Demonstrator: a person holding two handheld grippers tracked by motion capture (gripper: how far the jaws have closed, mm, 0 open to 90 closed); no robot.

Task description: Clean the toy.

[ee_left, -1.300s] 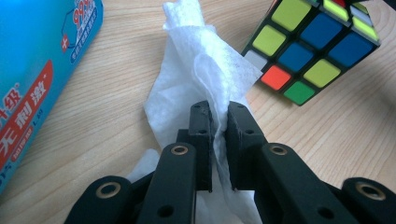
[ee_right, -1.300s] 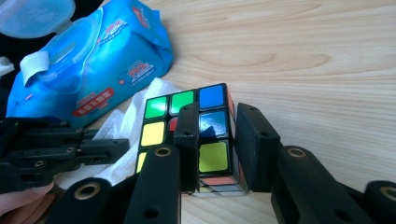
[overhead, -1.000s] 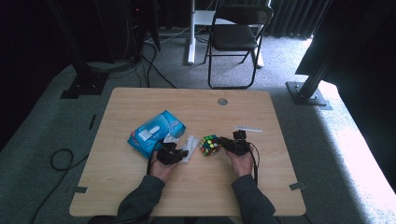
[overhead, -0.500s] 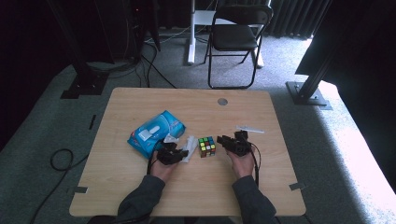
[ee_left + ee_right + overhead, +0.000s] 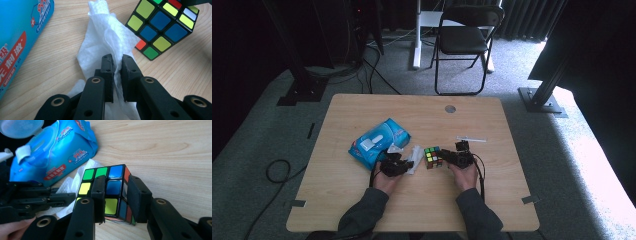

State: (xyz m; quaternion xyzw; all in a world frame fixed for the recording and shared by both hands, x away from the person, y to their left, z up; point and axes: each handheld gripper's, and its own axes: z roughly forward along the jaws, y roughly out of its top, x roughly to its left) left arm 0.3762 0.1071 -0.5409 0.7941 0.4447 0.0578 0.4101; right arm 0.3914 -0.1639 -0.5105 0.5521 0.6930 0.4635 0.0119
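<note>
Visibly, the left gripper has its fingers pinched on one soft, limp wipe; the right gripper has just been closing, its fingers clamping one rigid, smooth cube by opposite faces on the tabletop. One light wipes pack lies beside them.

Grey carpet, black folding chair, dark curtains, sunlight at right.
</note>
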